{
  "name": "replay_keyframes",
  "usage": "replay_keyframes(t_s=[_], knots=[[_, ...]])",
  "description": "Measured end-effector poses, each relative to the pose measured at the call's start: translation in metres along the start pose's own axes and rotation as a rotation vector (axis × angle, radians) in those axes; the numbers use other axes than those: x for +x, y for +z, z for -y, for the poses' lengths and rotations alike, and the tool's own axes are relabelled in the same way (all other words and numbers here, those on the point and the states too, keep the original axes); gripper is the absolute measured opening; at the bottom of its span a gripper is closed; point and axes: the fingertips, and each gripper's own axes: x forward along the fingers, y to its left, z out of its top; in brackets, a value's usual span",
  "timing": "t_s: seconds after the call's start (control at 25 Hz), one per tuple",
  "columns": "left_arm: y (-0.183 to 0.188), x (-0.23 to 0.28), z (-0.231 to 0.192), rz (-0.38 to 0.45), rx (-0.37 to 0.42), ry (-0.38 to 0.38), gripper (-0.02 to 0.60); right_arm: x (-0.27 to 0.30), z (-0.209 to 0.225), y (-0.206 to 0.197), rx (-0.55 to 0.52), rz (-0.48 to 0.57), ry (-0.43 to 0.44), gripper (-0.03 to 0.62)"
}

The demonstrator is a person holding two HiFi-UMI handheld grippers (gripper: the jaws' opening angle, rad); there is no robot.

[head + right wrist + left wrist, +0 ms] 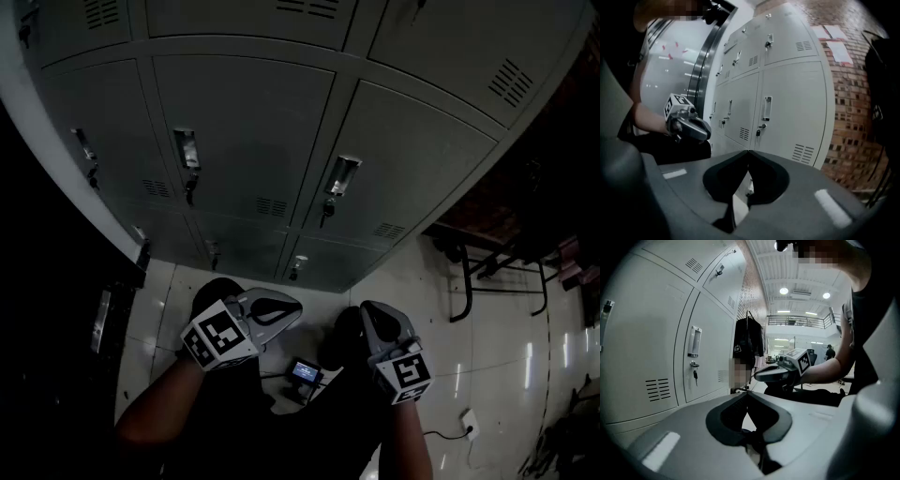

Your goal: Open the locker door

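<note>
Because every door is closed, the contents of the tall grey steel locker bank (253, 131) are hidden; its upper row is cut off at 12 o'clock in the head view. One grey locker door (403, 178), small key (327, 212) in its lock, lies at 1 o'clock. Left gripper (748, 394) and right gripper (749, 151), at 6 o'clock, are clenched on nothing, well apart from it.

Recorded pale grey on locker doors (246, 131). Found grey shells with black linings on left tongs (277, 309) and right tongs (380, 323); black-and-white square markers on both cubes (217, 339). Logged red-brown brick wall (848, 108), white floor tiles (422, 281).
</note>
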Motion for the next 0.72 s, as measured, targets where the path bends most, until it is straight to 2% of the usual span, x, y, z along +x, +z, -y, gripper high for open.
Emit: replay_keyframes(t_s=[0.08, 0.12, 0.16, 0.36, 0.52, 0.72], knots=[[0.002, -0.004, -0.003, 0.011, 0.007, 0.000, 0.012, 0.028, -0.002, 0.000, -0.111, -0.047, -0.033, 0.005], [0.003, -0.006, -0.004, 0.017, 0.011, -0.001, 0.012, 0.042, -0.002, 0.001, -0.167, -0.070, -0.046, 0.056], [0.003, -0.008, -0.004, 0.021, 0.014, -0.001, 0.012, 0.057, -0.002, 0.002, -0.222, -0.092, -0.061, 0.081], [0.006, -0.017, -0.008, 0.051, 0.002, 0.005, 0.012, 0.122, 0.019, 0.018, -0.462, -0.188, -0.190, 0.078], [0.009, -0.022, -0.012, 0.076, -0.010, 0.007, 0.012, 0.156, 0.036, 0.045, -0.683, -0.245, -0.299, 0.088], [0.008, -0.024, -0.011, 0.074, -0.009, 0.005, 0.012, 0.184, 0.044, 0.053, -0.936, -0.347, -0.359, 0.107]])
